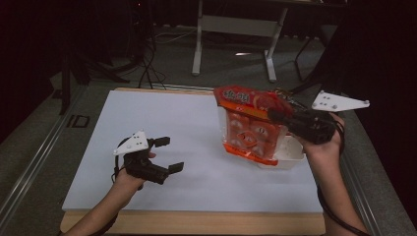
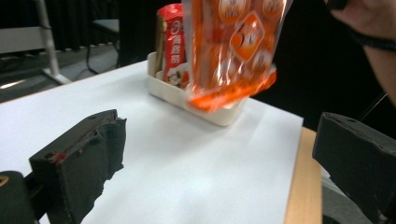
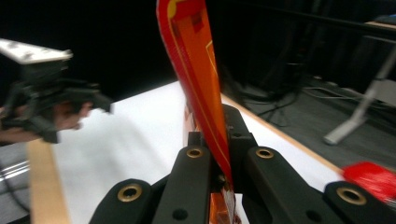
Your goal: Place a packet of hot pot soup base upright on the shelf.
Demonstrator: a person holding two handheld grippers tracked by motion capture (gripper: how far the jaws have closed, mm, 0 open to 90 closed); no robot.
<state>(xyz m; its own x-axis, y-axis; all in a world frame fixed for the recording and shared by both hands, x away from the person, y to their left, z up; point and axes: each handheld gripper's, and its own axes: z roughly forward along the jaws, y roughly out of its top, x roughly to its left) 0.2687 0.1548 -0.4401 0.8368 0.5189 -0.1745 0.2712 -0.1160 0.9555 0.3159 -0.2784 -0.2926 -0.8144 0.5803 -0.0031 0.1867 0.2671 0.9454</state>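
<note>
At the near left of the counter [image 1: 162, 191], a wooden-edged top covered by a white sheet, a person's left hand holds the left hand-held gripper [image 1: 168, 154] just above the surface. Its two black jaws stand wide apart with nothing between them. In the left gripper view the two padded jaws rise at the bottom corners, with bare white sheet between them.

Farther off and to the right, the right hand-held gripper [image 1: 273, 114] is raised above the counter in the person's right hand. Its jaws are clamped tight on an orange snack bag [image 1: 248, 125], a glossy plastic pack printed with round white pictures. The bag hangs in the air, tilted, with its top edge uppermost and its lower edge over the tray below. In the right gripper view the bag [image 3: 196, 70] shows edge-on, pinched between the two closed jaws and rising straight up from them.

Under and just behind the bag, at the right side of the counter, stands a shallow white tray [image 1: 290, 153]. In the left gripper view a red packet [image 2: 173, 44] stands upright inside this tray [image 2: 219, 114], at its far end.

Beyond the counter lie a grey floor, some cables and the white legs of a desk [image 1: 199, 44] in a dim room.
</note>
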